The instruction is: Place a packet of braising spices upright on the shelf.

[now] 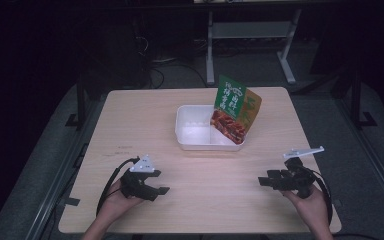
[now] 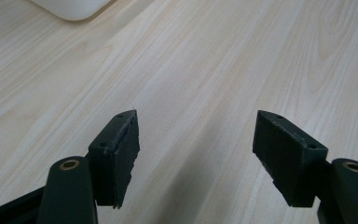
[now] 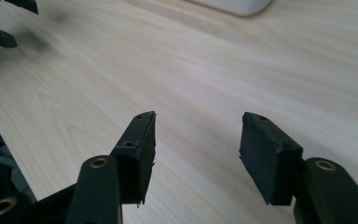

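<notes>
**Grippers parted over pale wood, pouch propped in white tray**

Wood grain of a light, matte tabletop (image 1: 200, 200) is seen across most of the high view, with rounded corners and fine, wavy streaks that are shown more closely in both gripper views. A white plastic tray (image 1: 192, 131), rectangular with softly rounded corners and smooth, slightly glossy walls, is placed a little above the centre of that frame. It is split into compartments by a low inner wall. A glossy printed food pouch (image 1: 236, 110), green at the top, orange along its right edge and pictured with reddish-brown food lower down, is stood tilted in the tray's right-hand part, its top edge leaning up and to the right above the rim. The left part of the tray is seen bare and white.

The left gripper (image 1: 163, 190), black, angular and topped by a grey three-cornered plate, is held at the lower left of the high view, well apart from the tray. In the left gripper view its jaws are spread wide with nothing but tabletop between the rough, dark pads (image 2: 121, 154).

The right gripper (image 1: 261, 181) is held at the lower right, likewise well apart from the tray. In the right gripper view its jaws are parted, released, and only wood is seen between the pads (image 3: 142, 149).
</notes>
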A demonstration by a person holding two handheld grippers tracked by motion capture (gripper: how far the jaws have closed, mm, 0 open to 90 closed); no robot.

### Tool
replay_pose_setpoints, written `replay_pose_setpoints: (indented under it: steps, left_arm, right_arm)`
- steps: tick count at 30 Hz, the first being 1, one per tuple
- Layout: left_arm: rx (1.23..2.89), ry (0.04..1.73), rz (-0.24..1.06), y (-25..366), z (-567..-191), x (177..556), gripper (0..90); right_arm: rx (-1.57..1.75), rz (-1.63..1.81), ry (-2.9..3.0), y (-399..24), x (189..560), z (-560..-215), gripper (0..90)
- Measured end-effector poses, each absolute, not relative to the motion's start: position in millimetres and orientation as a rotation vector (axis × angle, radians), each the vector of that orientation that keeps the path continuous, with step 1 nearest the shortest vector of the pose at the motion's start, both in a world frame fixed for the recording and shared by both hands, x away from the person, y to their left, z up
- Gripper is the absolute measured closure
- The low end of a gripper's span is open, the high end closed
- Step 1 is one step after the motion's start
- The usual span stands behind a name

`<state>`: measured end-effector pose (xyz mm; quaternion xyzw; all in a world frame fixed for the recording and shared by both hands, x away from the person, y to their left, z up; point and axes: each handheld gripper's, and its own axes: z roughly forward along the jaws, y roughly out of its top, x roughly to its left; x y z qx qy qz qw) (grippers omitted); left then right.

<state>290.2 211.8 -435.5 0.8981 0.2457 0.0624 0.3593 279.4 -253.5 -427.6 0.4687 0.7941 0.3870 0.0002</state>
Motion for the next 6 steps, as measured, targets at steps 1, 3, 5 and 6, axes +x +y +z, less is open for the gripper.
replay_pose_setpoints:
  steps: [1, 3, 5, 6]
  left_arm:
    - [2.316, 0.634, 0.161, 211.8, -435.5, 290.2, 31.1]
    - [2.317, 0.632, 0.16, 211.1, -435.8, 290.2, 30.9]
    - [2.315, 0.629, 0.161, 210.1, -435.6, 290.1, 30.8]
    - [2.32, 0.624, 0.163, 209.9, -435.2, 290.1, 30.8]
  right_arm:
    - [1.474, 1.222, 2.491, -254.8, 276.5, -431.4, 43.8]
    - [1.48, 1.219, 2.486, -256.4, 270.9, -438.1, 43.0]
    - [1.486, 1.211, 2.484, -254.6, 266.3, -443.9, 41.7]
    - [1.486, 1.211, 2.484, -254.6, 266.3, -443.9, 40.2]
